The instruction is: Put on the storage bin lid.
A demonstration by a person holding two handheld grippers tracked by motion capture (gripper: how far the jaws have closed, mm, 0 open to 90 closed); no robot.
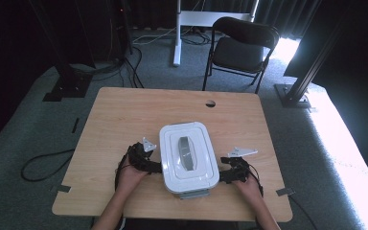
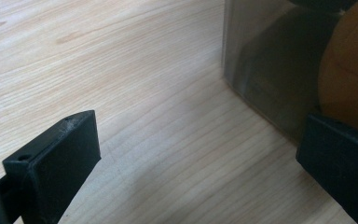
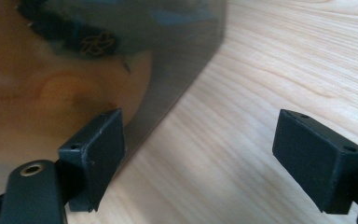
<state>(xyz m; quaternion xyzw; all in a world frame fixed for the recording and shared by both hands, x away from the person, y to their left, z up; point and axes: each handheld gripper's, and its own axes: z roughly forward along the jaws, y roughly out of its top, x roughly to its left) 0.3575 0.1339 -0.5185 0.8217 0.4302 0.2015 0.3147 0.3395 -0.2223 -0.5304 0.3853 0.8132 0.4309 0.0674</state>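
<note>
Pale wooden table [image 1: 124, 115], dark curtained room, folding chair [image 1: 239, 48] beyond. Lidded storage box [image 1: 188, 155] near front edge, flanked by left gripper [image 1: 154, 166] and right gripper [image 1: 224, 168], both spread wide, gripping nothing. Probably rigid, smooth, slippery plastic, light unless full; best clamped under lid rim on both sides.
</note>
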